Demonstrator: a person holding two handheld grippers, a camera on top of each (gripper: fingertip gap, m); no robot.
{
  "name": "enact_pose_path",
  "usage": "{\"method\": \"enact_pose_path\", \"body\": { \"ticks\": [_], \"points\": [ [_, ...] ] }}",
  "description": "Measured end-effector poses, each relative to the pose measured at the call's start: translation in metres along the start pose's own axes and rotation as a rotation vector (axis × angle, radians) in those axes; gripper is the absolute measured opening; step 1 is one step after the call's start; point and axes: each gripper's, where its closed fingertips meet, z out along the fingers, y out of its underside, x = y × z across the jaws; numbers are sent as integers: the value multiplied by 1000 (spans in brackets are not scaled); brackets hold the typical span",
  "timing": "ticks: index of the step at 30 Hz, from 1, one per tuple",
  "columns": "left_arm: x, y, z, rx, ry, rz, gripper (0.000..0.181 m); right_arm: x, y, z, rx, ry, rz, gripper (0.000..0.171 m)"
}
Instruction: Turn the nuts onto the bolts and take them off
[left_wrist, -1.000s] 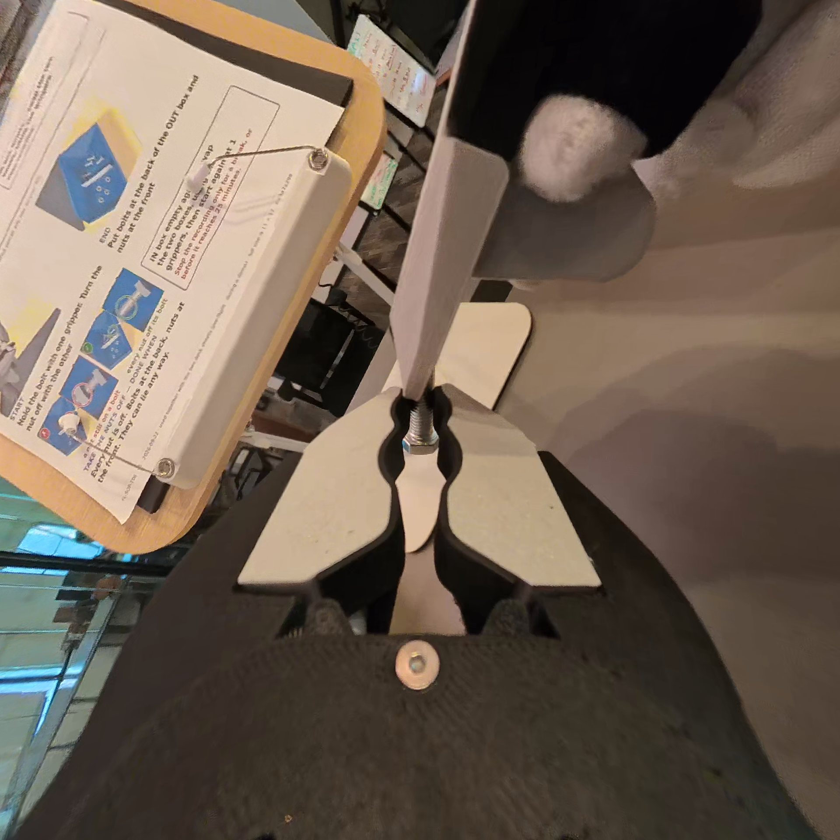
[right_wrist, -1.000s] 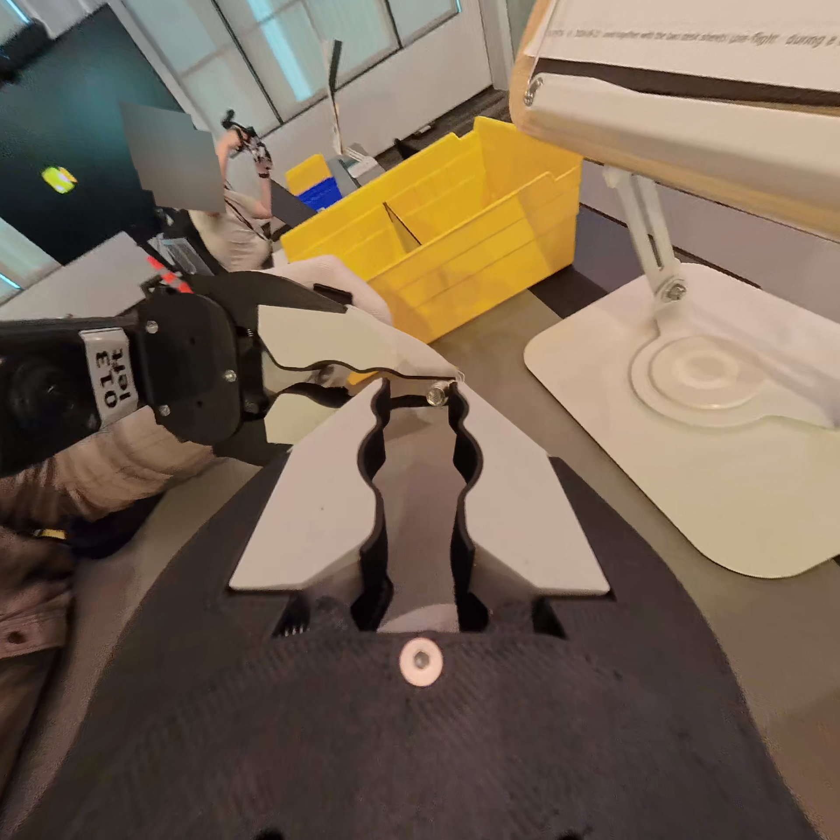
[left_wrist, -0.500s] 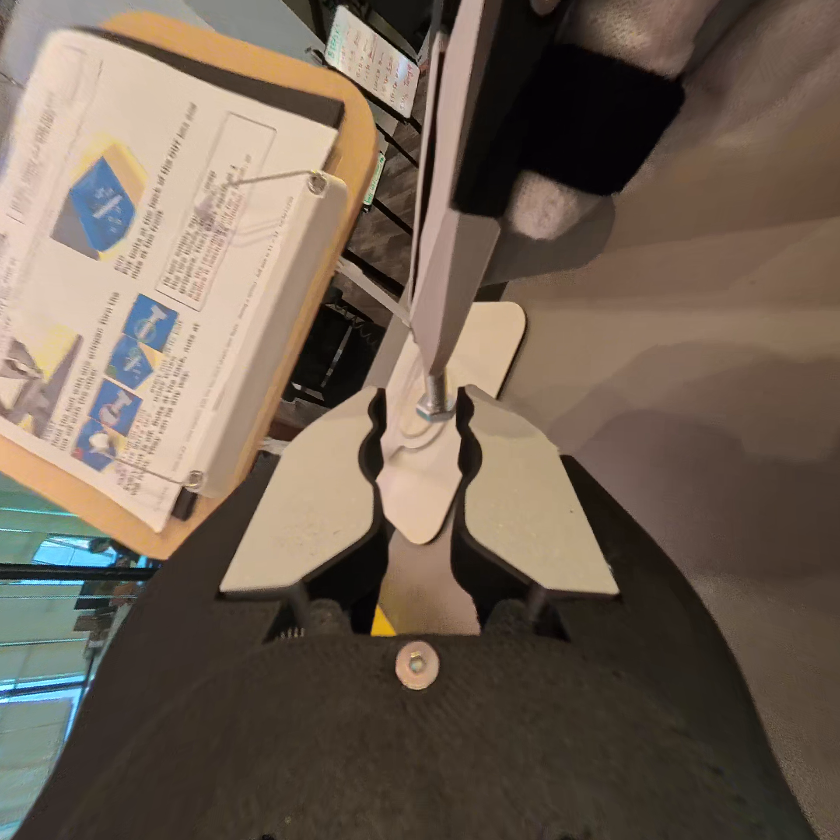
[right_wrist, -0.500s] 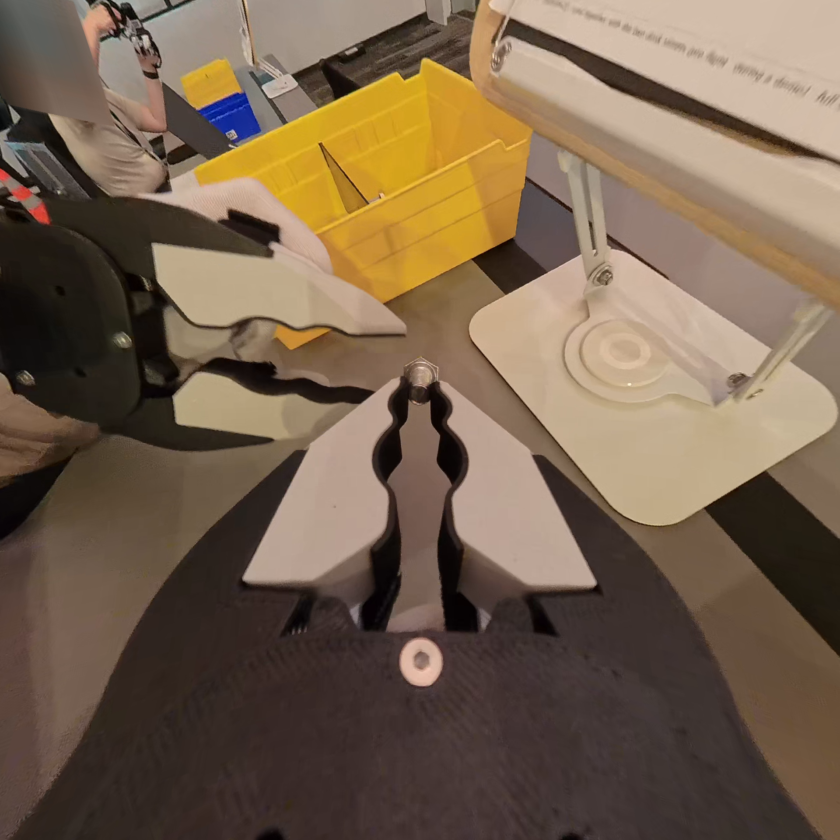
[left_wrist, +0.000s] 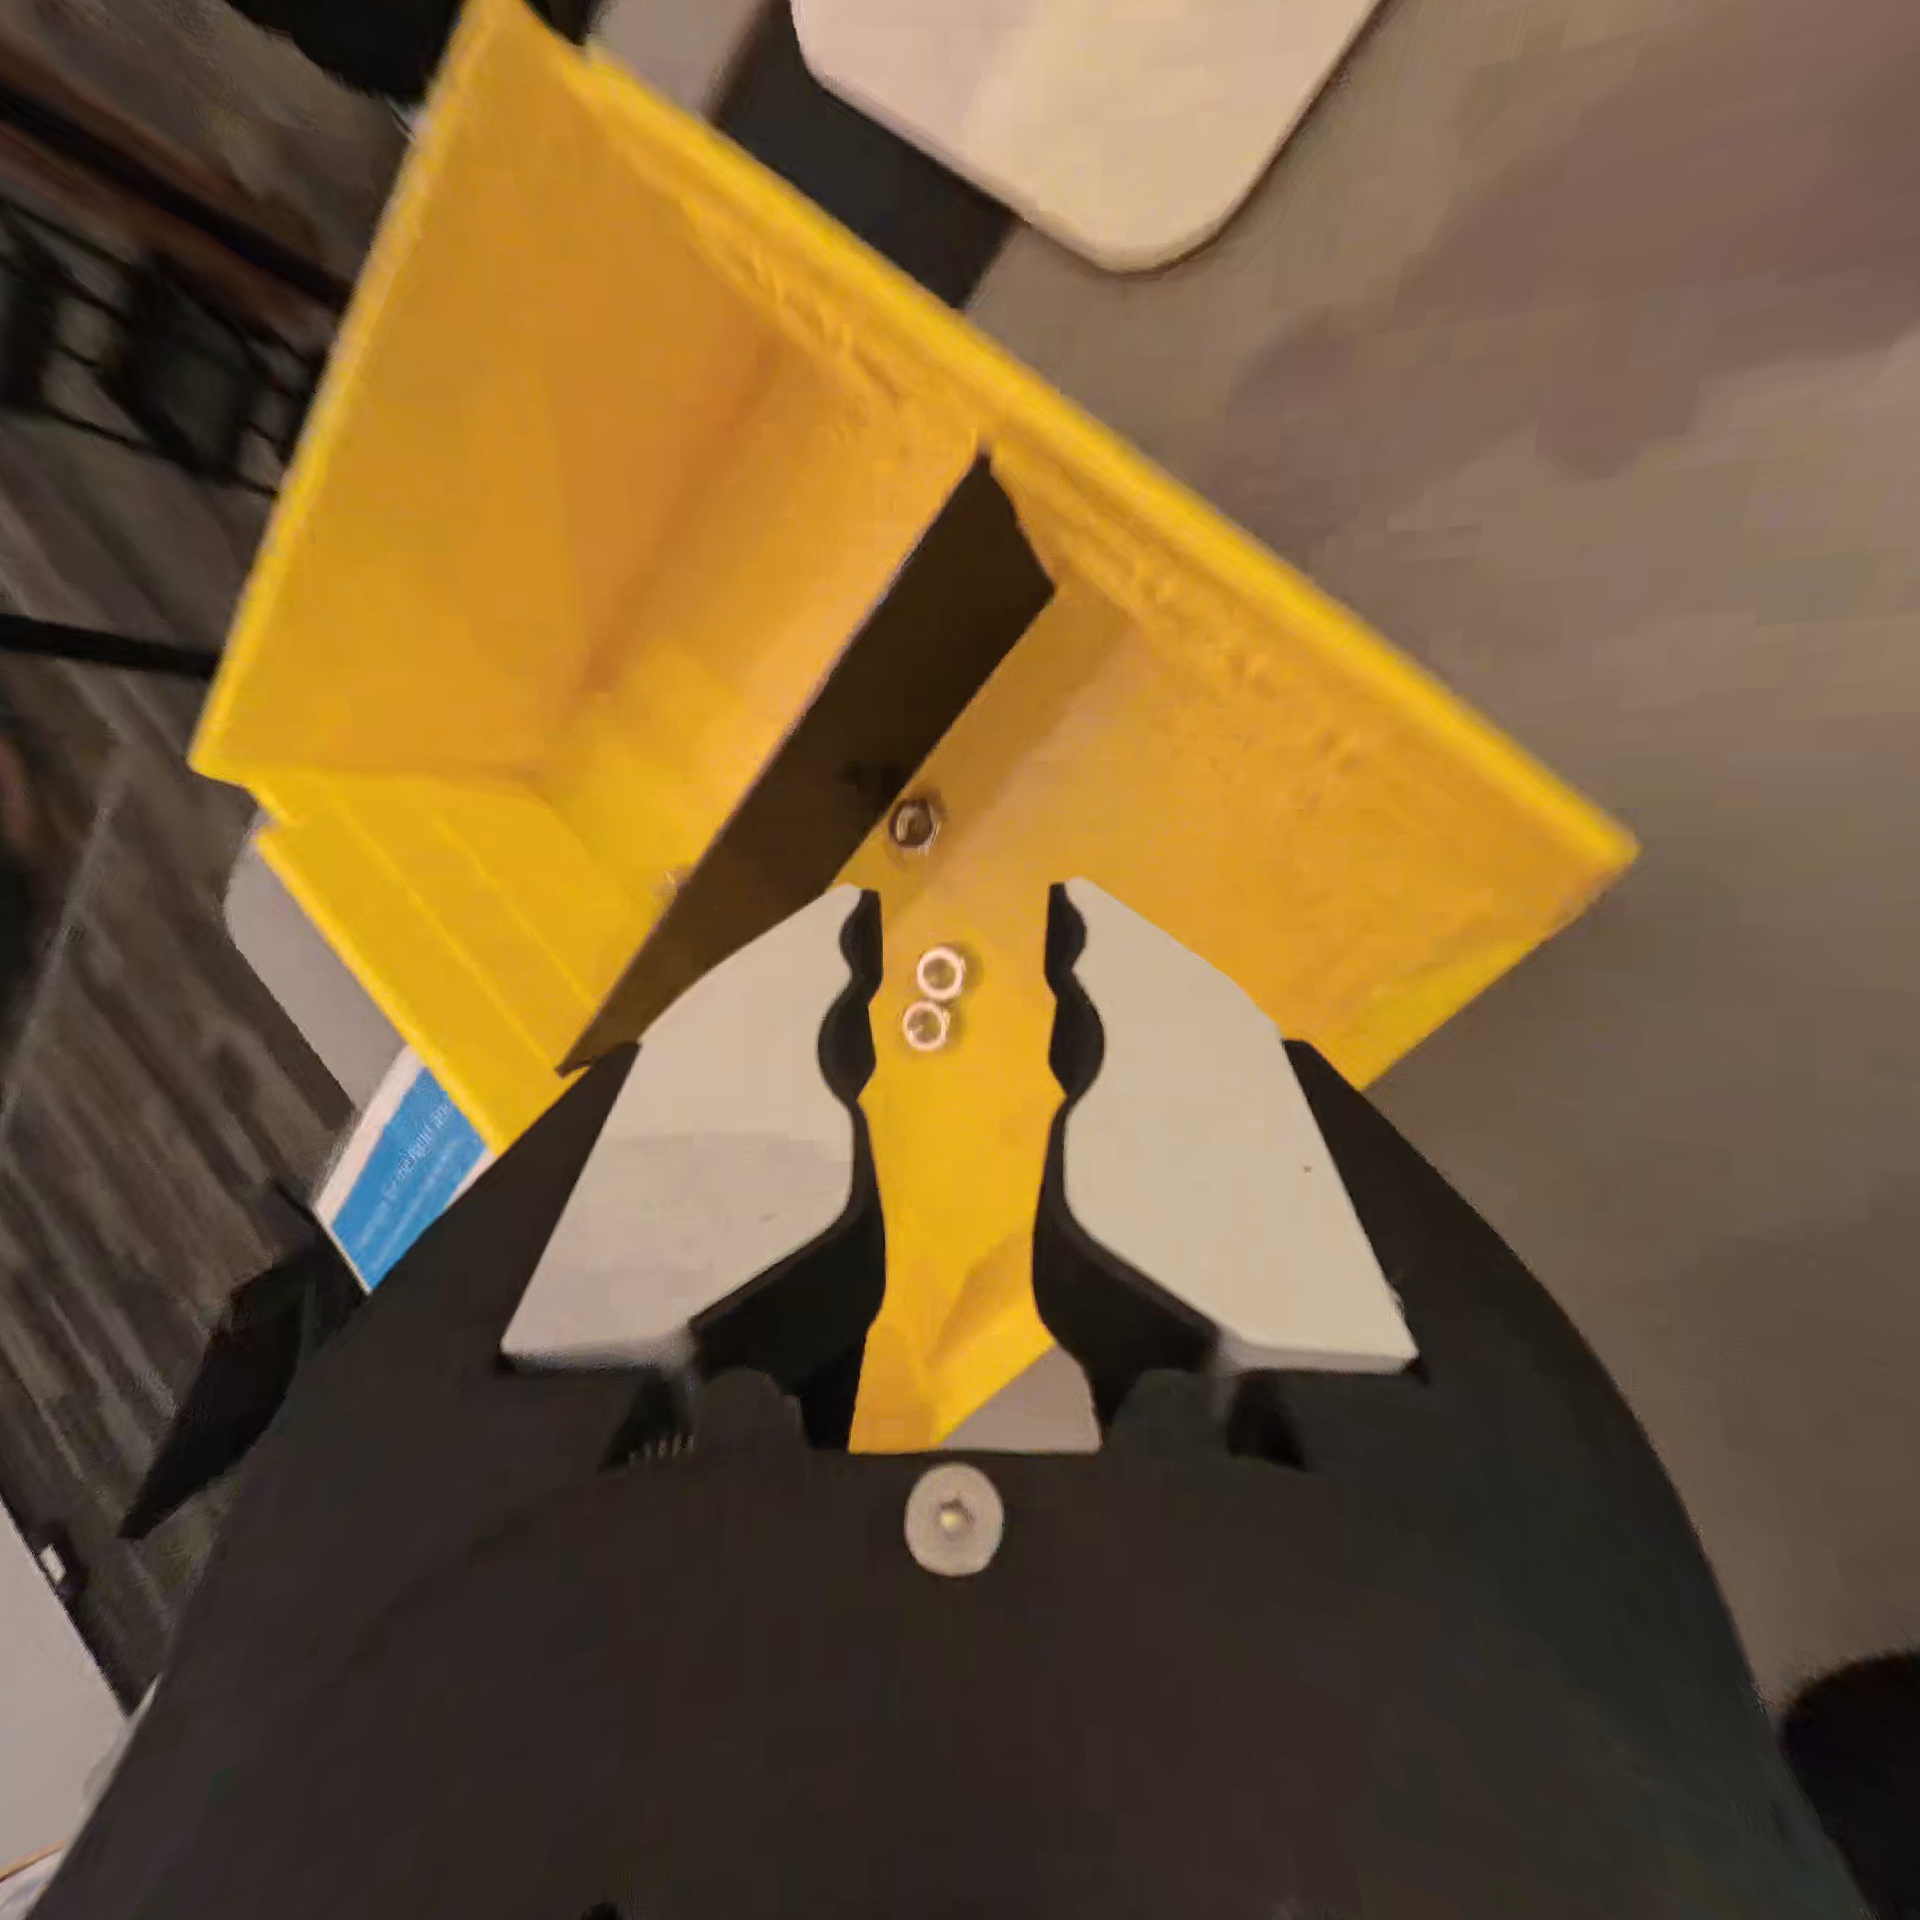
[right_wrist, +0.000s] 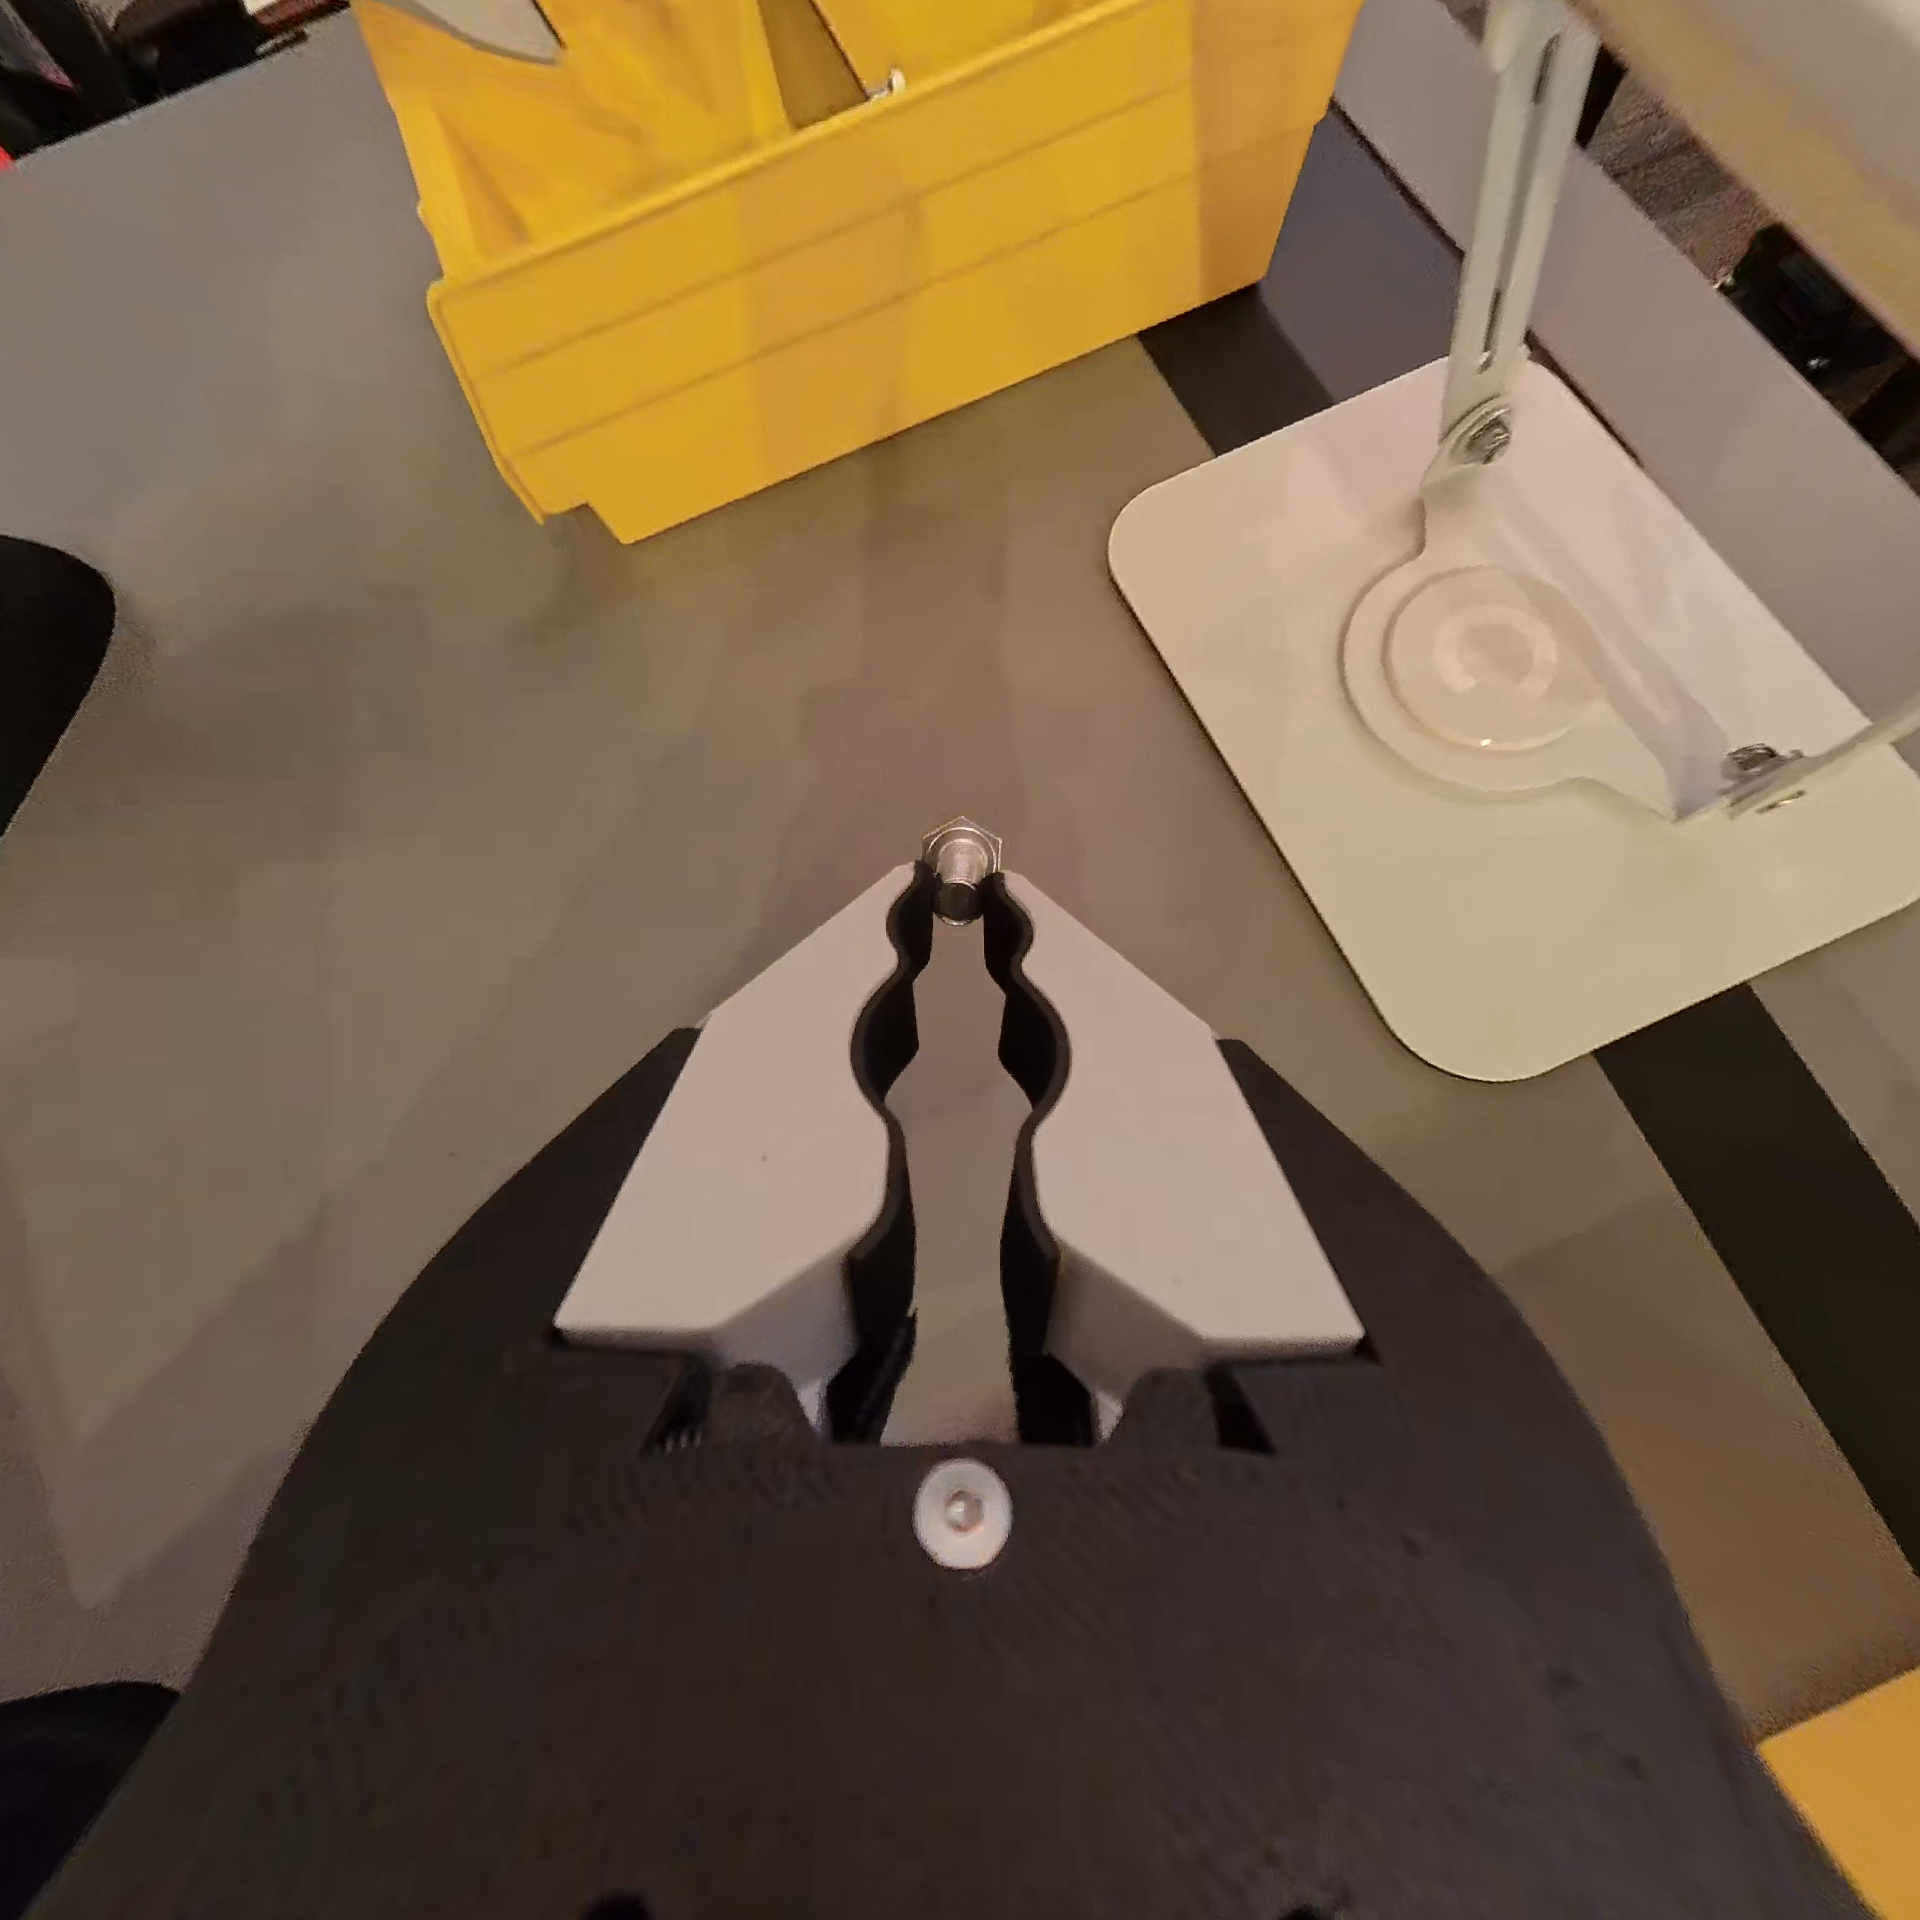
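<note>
My right gripper (right_wrist: 958, 891) is shut on a small silver bolt (right_wrist: 958, 878). The bolt's hexagonal end sticks out past the fingertips, above the grey table (right_wrist: 520, 779). My left gripper (left_wrist: 961, 894) is open and empty, hovering over the yellow bin (left_wrist: 1247, 748). Three loose nuts (left_wrist: 940, 974) lie on the floor of the bin's near compartment, beside the dark divider (left_wrist: 831, 810). Two nuts sit between my left fingertips in the view, the third (left_wrist: 914, 826) just beyond them. The far compartment looks empty. A tip of the left gripper (right_wrist: 468, 21) shows over the bin in the right wrist view.
The yellow bin (right_wrist: 831, 312) stands at the back of the table. A white stand base (right_wrist: 1455, 831) with a metal arm (right_wrist: 1496, 260) is at the right and also shows in the left wrist view (left_wrist: 1091, 125). A blue and white label (left_wrist: 405, 1174) lies left of the bin. My hands' fingertips stand some 25 cm from each other.
My left gripper opened, let go of the bolt's hexagonal end and swung away over the yellow bin. My right gripper kept the bolt and tilted down toward the table.
</note>
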Motion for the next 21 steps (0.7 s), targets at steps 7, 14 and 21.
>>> {"method": "enact_pose_path", "body": {
  "ticks": [7, 14, 21],
  "points": [
    [-3, 51, 52, -246, 179, 68, 40, -2, 7, 12, -39, -15, -8, 8],
    [-6, 71, 79, -334, 225, 64, 44, 1, 13, 19, -58, -19, -5, 8],
    [-3, 73, 90, -358, 256, 66, 31, 1, 19, 23, -81, -34, 3, 8]
  ]
}}
